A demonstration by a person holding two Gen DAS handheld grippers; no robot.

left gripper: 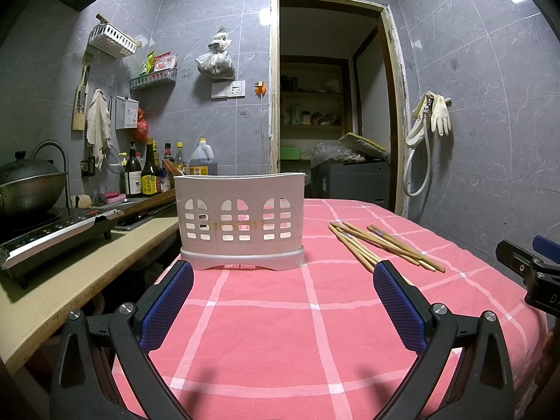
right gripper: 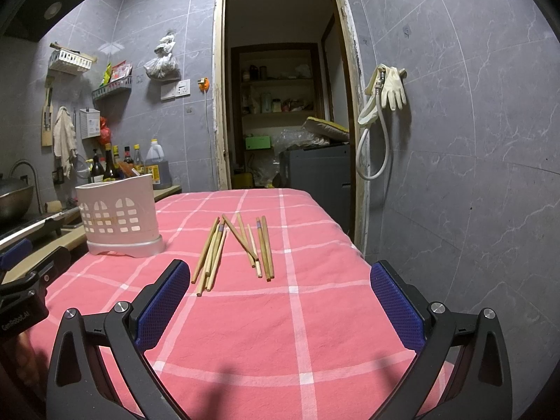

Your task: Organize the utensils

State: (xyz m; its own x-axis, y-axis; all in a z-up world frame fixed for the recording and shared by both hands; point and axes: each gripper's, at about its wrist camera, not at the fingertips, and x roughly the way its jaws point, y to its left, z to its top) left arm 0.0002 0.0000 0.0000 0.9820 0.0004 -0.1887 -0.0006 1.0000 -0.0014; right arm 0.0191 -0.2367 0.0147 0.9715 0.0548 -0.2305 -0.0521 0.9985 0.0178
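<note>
Right gripper [right gripper: 280,280]: nearest the lens; blue-padded fingers spread wide, nothing between them, held above the cloth just short of the chopsticks.
Left gripper [left gripper: 283,280]: fingers likewise wide apart and empty, pointed at the holder, held low over the cloth.
Chopsticks [right gripper: 234,250]: loose wooden sticks lying flat on the cloth in two rough bunches, tips fanned toward the right gripper; some cross one another. From the left wrist they show at the right [left gripper: 381,245], beside the holder and apart from it.
Holder [left gripper: 240,220]: white plastic utensil holder with arched cut-outs, upright on a grey base, near the cloth's left edge; nothing is seen rising above its rim. From the right wrist it stands left of the chopsticks [right gripper: 119,215].
Cloth [left gripper: 280,332]: pink with white grid lines, covering the table; bare apart from holder and chopsticks.
Counter [left gripper: 70,273]: beige, left of the table, carrying an induction hob [left gripper: 59,231] with a dark wok [left gripper: 28,185] on it.
Bottles [left gripper: 150,171]: sauce and oil bottles clustered behind the holder against the tiled wall.
Wall [left gripper: 490,140]: grey tile; rubber gloves [left gripper: 435,113] and a hose hang right of an open doorway [left gripper: 332,105].
Doorway interior: shelves with jars; details too dim to tell.
</note>
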